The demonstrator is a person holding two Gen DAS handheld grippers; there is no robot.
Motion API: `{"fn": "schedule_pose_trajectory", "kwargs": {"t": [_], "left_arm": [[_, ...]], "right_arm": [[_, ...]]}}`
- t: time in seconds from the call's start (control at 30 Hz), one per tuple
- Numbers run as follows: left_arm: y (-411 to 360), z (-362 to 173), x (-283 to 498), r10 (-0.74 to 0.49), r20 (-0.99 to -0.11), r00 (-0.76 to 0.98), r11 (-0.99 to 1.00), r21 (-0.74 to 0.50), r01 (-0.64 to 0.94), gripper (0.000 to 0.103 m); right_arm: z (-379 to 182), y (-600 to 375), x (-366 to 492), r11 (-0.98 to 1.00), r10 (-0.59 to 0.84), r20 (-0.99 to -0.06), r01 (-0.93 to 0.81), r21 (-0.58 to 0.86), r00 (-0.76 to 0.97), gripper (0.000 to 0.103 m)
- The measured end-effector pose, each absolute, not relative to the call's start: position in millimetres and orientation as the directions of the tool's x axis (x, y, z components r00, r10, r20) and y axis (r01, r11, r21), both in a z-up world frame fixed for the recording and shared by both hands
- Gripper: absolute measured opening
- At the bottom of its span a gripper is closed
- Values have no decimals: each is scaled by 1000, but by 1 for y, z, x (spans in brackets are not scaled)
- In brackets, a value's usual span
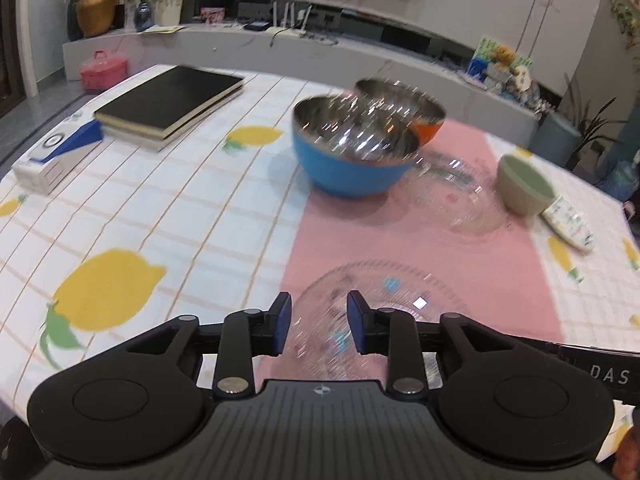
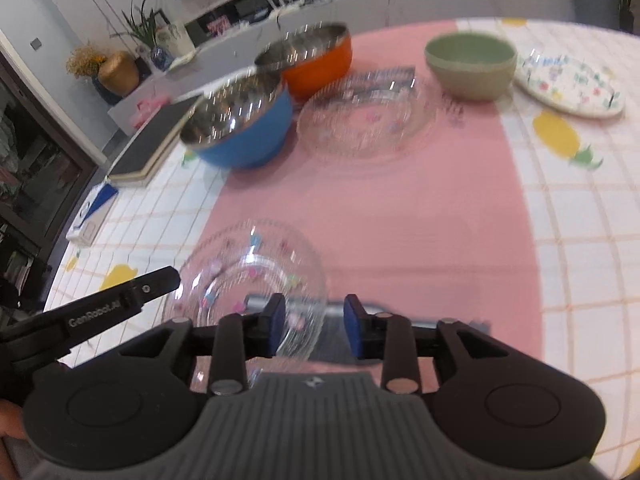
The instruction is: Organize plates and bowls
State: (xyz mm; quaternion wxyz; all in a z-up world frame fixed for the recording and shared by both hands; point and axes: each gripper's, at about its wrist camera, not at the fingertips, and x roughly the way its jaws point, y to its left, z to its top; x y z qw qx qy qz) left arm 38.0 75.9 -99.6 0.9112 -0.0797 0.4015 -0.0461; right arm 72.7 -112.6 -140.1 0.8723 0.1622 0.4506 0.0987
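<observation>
Both claws, the left claw [image 1: 313, 322] and right claw [image 2: 315, 326], stand partly open and empty around the rim of a clear glass bowl [image 2: 256, 280] on the pink-matted bench [image 2: 420, 208], so a careless move could knock the bowl sideways.

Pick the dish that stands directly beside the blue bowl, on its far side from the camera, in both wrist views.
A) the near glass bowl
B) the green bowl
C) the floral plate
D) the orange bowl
D: the orange bowl sits right behind the blue bowl, their steel rims almost meeting, while the green bowl stands apart across the far glass dish.
</observation>
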Motion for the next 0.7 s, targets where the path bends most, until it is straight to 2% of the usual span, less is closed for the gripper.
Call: {"fn": "schedule_pose_trajectory", "kwargs": {"t": [0.23, 0.37, 0.6, 0.7], "left_arm": [[54, -80, 64, -235, -673, 701, 963, -258, 75, 39], [42, -78, 84, -281, -656, 701, 945, -318, 81, 44], [26, -98, 123, -294, -683, 668, 925, -379, 20, 44], [22, -108, 138, -283, -695, 660, 920, -391, -17, 48]], "right_arm": [[-119, -145, 86, 940, 256, -711, 3, 341, 655, 40], [-115, -163, 99, 939, 237, -699, 26, 343, 675, 41], [-123, -183, 131, 931, 224, -691, 59, 360, 687, 41], [-132, -188, 147, 919, 231, -699, 84, 386, 677, 40]]}}
